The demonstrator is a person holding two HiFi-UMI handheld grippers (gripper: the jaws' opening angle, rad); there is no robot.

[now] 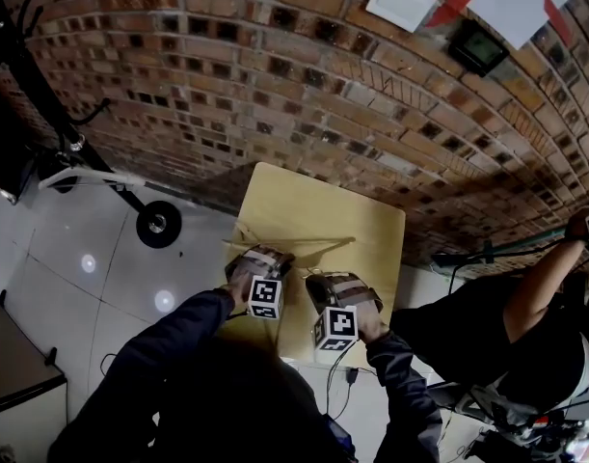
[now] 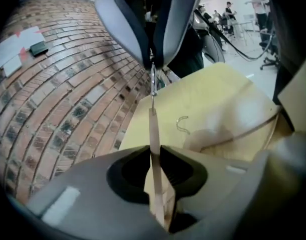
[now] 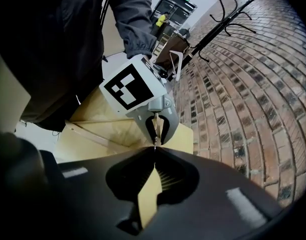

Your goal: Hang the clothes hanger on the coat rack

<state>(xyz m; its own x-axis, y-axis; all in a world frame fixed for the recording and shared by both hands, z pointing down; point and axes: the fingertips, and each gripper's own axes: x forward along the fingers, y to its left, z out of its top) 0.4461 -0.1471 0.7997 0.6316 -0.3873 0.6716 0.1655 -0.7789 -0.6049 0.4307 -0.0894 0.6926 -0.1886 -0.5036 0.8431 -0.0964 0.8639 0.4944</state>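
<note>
A wooden clothes hanger (image 2: 154, 134) with a thin metal hook (image 2: 153, 84) is held edge-on between my two grippers above the small wooden table (image 1: 371, 230). My left gripper (image 2: 160, 184) is shut on its wooden strip. My right gripper (image 3: 155, 156) is shut on the hook wire and shows at the top of the left gripper view (image 2: 153, 29). In the head view the left gripper (image 1: 286, 263) and the right gripper (image 1: 311, 280) meet tip to tip over the table. The black coat rack (image 3: 228, 14) stands by the brick wall, its pole (image 1: 43, 95) at the far left.
Another wooden hanger (image 1: 294, 243) lies flat on the table, its hook (image 2: 182, 124) beside it. A white hanger (image 3: 175, 59) hangs on the rack. The brick wall (image 1: 323, 85) runs behind the table. Another person (image 1: 525, 326) sits to the right.
</note>
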